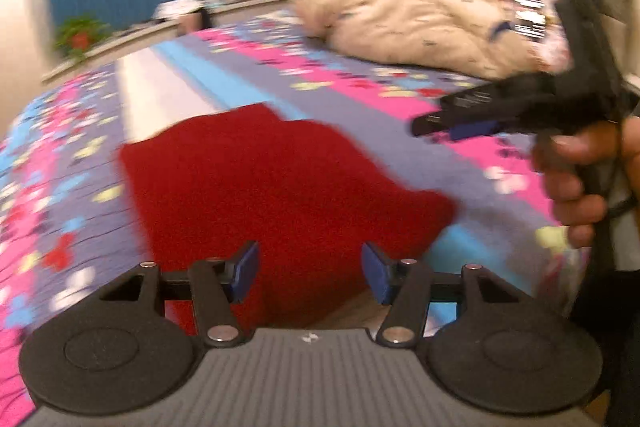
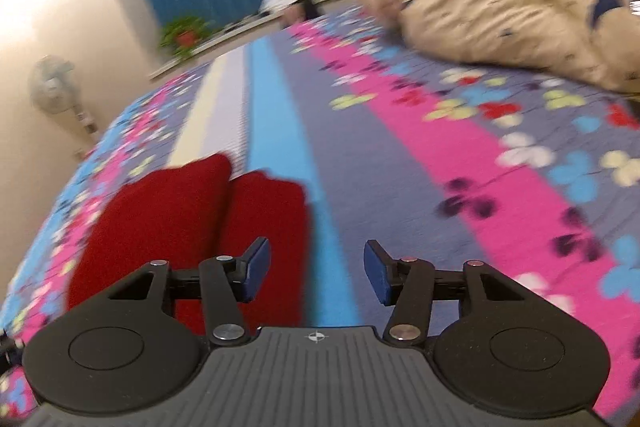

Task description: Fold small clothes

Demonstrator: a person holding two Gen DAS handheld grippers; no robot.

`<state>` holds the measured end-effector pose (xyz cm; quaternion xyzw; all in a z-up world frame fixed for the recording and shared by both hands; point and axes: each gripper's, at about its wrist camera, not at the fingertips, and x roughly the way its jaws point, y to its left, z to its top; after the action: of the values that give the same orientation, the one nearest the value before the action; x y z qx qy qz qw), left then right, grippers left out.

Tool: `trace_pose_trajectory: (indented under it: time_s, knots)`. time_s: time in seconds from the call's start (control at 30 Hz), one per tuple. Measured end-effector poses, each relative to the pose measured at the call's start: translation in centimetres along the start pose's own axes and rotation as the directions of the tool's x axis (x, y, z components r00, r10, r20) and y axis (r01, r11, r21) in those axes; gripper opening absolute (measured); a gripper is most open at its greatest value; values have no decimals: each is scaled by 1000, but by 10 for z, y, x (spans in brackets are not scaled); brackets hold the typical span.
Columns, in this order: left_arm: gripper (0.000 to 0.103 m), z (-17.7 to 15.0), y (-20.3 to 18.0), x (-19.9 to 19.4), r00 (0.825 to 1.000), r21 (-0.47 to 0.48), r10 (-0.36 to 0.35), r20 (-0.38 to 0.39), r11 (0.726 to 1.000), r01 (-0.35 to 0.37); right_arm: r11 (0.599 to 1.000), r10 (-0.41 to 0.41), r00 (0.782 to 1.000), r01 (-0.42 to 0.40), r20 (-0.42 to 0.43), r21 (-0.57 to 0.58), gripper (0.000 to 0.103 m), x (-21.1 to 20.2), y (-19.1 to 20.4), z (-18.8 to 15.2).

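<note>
Left wrist view: the left gripper (image 1: 308,273) hangs over the near edge of the red garment (image 1: 256,187) on the bed (image 1: 360,95), its fingers spread and empty, likely lining up a grab. Right wrist view: the right gripper (image 2: 317,275), also spread and empty, sits just right of the garment, over bare bedspread.

Red garment (image 1: 260,187) on purple, pink, blue flowered bedspread (image 2: 460,155).

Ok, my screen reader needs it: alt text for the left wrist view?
An open left gripper hovers over a red garment on a floral bedspread. The right gripper is at right, a cream jacket behind.
</note>
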<state>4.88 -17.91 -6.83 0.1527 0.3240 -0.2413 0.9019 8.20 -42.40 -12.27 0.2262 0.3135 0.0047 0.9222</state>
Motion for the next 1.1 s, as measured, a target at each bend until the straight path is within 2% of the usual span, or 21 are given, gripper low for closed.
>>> trace_pose_trajectory:
  time_s: [0.07,0.13,0.2,0.23,0.27,0.3,0.4,0.47,0.5,0.57,0.6,0.63,0.67,0.73,0.8,0.83,0.87,0.9,0.93,1.0,1.1]
  knots:
    - [62,-11,23,-7,999,-49,47,-13,998,-48,998,55,997,-57,-47,-41,68,12,16,-4]
    - [62,-18,47,-12,996,-103,79,-30,991,-82,992,87,989,-96,-116,-77,72,25,31,-11]
    - [62,-22,66,-16,993,-165,102,-52,980,-110,989,74,984,-93,-161,-117,72,35,45,-18]
    - [62,-25,74,-19,992,-196,107,-63,974,-117,985,66,982,-91,-174,-145,65,39,52,-21]
    - [62,-26,80,-22,991,-223,112,-73,967,-126,981,68,982,-99,-178,-169,39,41,58,-23]
    - [62,-27,84,-22,990,-241,118,-80,961,-134,977,71,983,-103,-170,-188,25,40,63,-23]
    - [62,-26,90,-27,988,-253,134,-76,956,-149,979,106,994,-107,-15,-171,17,10,64,-11]
    - [62,-20,89,-28,989,-258,138,-56,955,-148,977,156,982,-137,110,-163,15,-18,59,0]
    - [62,-15,88,-26,989,-262,139,-49,954,-147,979,139,982,-116,129,-167,14,-24,56,2]
    - [67,-7,89,-23,989,-277,141,-46,949,-148,989,36,998,-28,50,-148,14,-10,44,-1]
    - [71,-1,90,-20,989,-287,143,-48,946,-150,993,-29,999,23,-45,-119,14,7,34,-7]
    - [72,4,89,-16,989,-294,142,-49,944,-150,993,-79,989,67,-128,-92,8,21,26,-13]
    - [72,10,88,-12,989,-302,138,-50,942,-146,993,-100,977,87,-190,-75,9,32,19,-19]
    - [73,20,84,-3,992,-311,113,-47,942,-122,994,-90,979,76,-181,-83,11,31,20,-19]
    - [73,23,77,12,994,-291,91,-57,951,-104,990,-82,990,68,-112,-125,27,18,28,-15]
    - [73,19,71,24,992,-254,85,-90,962,-105,989,-80,993,68,-88,-132,43,13,28,-15]
    - [73,14,64,38,986,-207,78,-147,972,-108,989,-76,994,66,-72,-130,52,10,28,-15]
    - [74,6,57,52,973,-156,89,-212,980,-123,991,-67,995,58,-72,-117,54,8,23,-14]
    - [75,1,54,59,964,-127,107,-242,982,-141,995,-52,995,44,-90,-90,57,11,20,-14]
    - [75,3,52,58,965,-110,113,-235,984,-142,999,-30,987,26,-158,-30,61,23,10,-16]
    - [81,21,65,54,966,-152,89,-244,980,-128,998,-65,961,57,-267,-38,81,42,4,-23]
